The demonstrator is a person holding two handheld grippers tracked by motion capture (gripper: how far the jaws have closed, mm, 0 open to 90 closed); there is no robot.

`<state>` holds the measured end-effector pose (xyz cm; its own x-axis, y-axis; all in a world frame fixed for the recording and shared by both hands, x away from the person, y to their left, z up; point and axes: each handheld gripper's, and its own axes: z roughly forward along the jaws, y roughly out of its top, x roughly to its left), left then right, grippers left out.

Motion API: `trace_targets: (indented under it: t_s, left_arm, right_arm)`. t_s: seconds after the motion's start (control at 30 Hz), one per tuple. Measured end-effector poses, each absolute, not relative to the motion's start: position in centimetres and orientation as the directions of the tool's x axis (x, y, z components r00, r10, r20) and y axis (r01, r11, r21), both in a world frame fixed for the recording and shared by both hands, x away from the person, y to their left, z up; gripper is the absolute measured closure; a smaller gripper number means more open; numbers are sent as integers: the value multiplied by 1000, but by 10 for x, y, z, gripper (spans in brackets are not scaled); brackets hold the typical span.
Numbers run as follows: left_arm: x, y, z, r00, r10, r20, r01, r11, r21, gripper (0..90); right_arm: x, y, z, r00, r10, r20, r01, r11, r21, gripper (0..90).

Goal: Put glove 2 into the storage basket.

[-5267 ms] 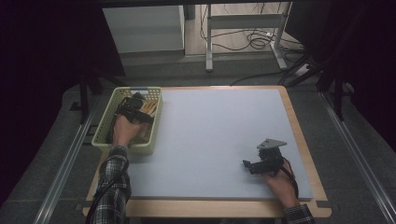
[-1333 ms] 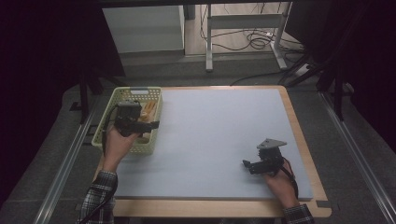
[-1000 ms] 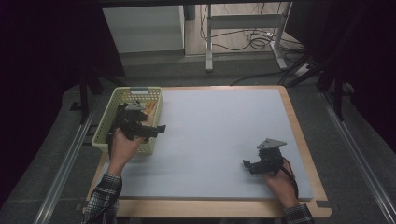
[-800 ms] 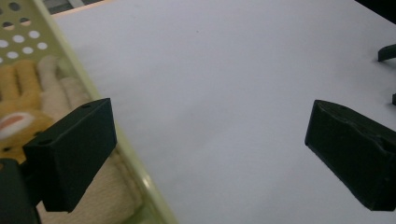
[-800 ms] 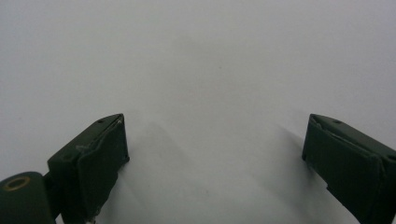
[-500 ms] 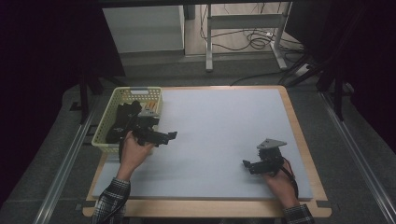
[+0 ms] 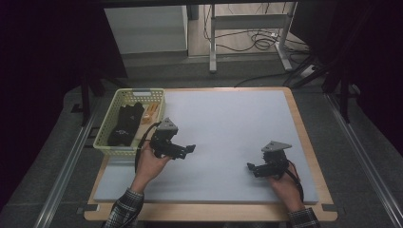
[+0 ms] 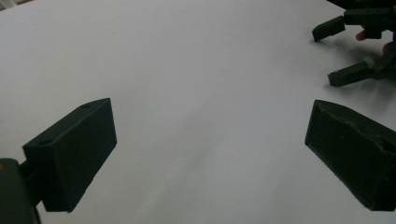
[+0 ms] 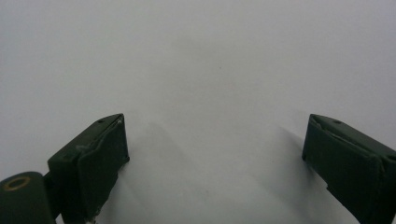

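No writing can be read. The left tool (image 7: 186, 149) is held over the pale table (image 7: 228, 123) just beside the yellow basket (image 7: 110, 142), jaws spread and empty. A dark bundle (image 7: 126, 124) and orange pieces (image 7: 150, 113) lie in the basket. The right tool (image 7: 253, 168), also spread wide, is rested near the table's right edge.

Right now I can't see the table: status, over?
Left gripper open, empty, beside yellow plastic basket. Right gripper open, empty. Dark bundle in basket. Mat unobstructed.

basket (image 7: 107, 141) yellow-green | mat (image 7: 237, 118) pale grey | sleeve (image 7: 122, 211) plaid
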<state>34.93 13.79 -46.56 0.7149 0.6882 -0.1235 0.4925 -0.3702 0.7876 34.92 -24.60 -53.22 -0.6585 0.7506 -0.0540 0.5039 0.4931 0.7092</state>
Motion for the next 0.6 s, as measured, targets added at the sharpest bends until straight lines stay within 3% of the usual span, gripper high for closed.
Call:
trace_targets:
  t_s: [0.6]
  left_arm:
    - [332, 125, -506, 739, 667, -100, 488, -426, 762, 22]
  right_arm:
    - [349, -246, -532, -658, 751, -54, 504, 493, 709, 65]
